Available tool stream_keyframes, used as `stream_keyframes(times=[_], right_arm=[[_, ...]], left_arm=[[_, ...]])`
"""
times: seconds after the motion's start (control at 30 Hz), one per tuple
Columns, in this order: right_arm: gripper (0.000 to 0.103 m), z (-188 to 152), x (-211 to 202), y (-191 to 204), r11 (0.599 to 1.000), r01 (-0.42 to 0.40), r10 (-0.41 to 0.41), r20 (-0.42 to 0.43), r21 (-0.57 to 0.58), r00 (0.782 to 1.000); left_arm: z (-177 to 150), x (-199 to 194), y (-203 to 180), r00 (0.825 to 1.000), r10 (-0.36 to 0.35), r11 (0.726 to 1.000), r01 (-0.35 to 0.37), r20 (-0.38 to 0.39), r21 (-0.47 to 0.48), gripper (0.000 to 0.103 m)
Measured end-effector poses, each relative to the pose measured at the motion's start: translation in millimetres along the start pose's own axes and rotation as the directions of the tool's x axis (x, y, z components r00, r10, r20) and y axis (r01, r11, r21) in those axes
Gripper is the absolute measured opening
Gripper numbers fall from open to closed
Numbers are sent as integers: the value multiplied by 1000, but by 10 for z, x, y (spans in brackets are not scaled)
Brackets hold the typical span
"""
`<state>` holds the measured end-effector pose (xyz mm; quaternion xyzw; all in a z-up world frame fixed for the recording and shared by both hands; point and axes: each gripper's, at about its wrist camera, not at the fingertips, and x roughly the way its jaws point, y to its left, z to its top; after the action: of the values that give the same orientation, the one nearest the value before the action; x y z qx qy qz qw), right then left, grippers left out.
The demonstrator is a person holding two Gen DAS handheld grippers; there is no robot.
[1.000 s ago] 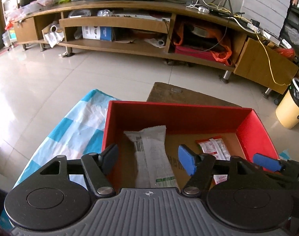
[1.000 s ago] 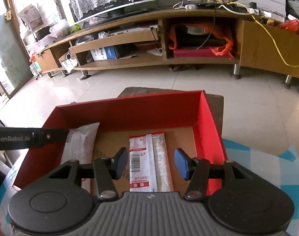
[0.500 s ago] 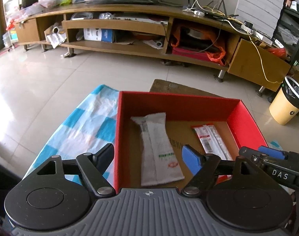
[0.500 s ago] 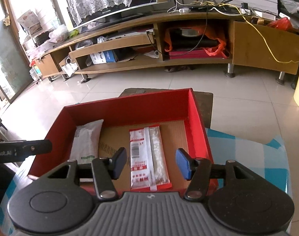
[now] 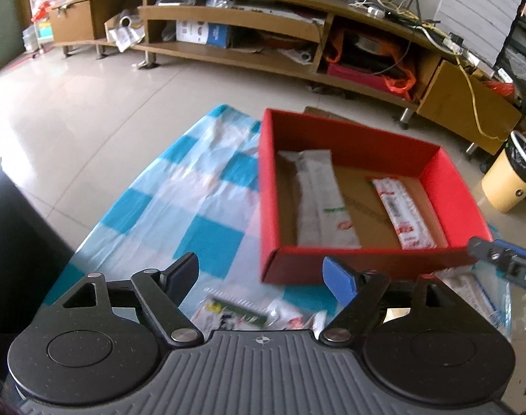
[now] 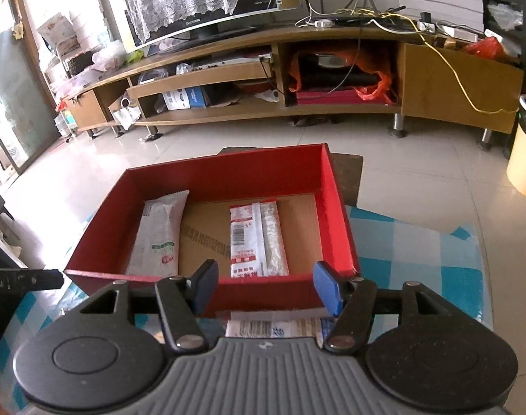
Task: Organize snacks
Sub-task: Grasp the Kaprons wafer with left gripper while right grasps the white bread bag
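Hard to make out: I see loose snack packets (image 5: 249, 314) peeking out under my left gripper (image 5: 263, 275), mostly covered by its body; print unreadable. Another barcode-printed white packet (image 6: 273, 326) is cut off beneath my right gripper (image 6: 264, 285).
Left gripper: jaws opening, fairly wide, nothing between the pads, hanging over the blue-and-white checked plastic cloth (image 5: 180, 200).
Right gripper: jaws opening, moderate gap, nothing pinched; through the gap I see only the near wall of the box.
Box: the open red cardboard box (image 6: 335, 214) with a brown floor sits just ahead of both grippers, on the cloth; from the left it lies ahead and to the right.
Snacks inside: a long white wrapped bar with green print (image 6: 161, 238) lies along the left wall; a red-and-white flat sachet (image 6: 256, 238) lies right of centre, apart from the bar.
In the way: the box's near wall stands between my right pads and the sachet.
Edges: the right gripper's tip pokes into the left view at the right edge; the left gripper's black arm shows at the left edge of the right view.
Around: a long wooden TV cabinet (image 6: 436, 79) across the tiled floor, a yellow bin (image 5: 508, 186) off right.
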<state>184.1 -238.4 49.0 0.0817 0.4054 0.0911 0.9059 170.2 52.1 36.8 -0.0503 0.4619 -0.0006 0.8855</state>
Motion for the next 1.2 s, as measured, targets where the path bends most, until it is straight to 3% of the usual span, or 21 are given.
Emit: stream_keyframes(times=[0.33,0.63,0.7,0.77,0.97,1.07,1.13,1.2], right_arm=[[60,-91,-126,20,1000,1,-2,-12,-11,1000],[61,-277,-260,-137,999,24,-23,-54,22,998],[63,-294,-259,-195,999,31,-29,-65,33,997],[65,-306,-217,-257,999,30,-26,-83,43,996],[66,-308,-26,-320,996,1,12,-151,86,989],[72,-336,69,-243,998,-23,33,-192,54,981],[80,-372,119,-207,998,-36,44,-202,45,978],[83,-386,192,-207,997,-56,67,-230,54,971]], left_arm=[[-216,180,217,995,39,999,-41,-97,-23,85],[-382,388,107,983,58,997,-49,-177,51,89],[-386,374,126,982,52,998,-46,-179,37,85],[-372,348,147,983,38,999,-35,-179,21,70],[-360,278,117,986,16,1000,-12,-168,21,63],[-348,243,68,987,1,999,6,-158,42,52],[-349,248,46,987,-7,999,15,-160,48,53],[-350,264,23,988,1,998,9,-157,61,55]])
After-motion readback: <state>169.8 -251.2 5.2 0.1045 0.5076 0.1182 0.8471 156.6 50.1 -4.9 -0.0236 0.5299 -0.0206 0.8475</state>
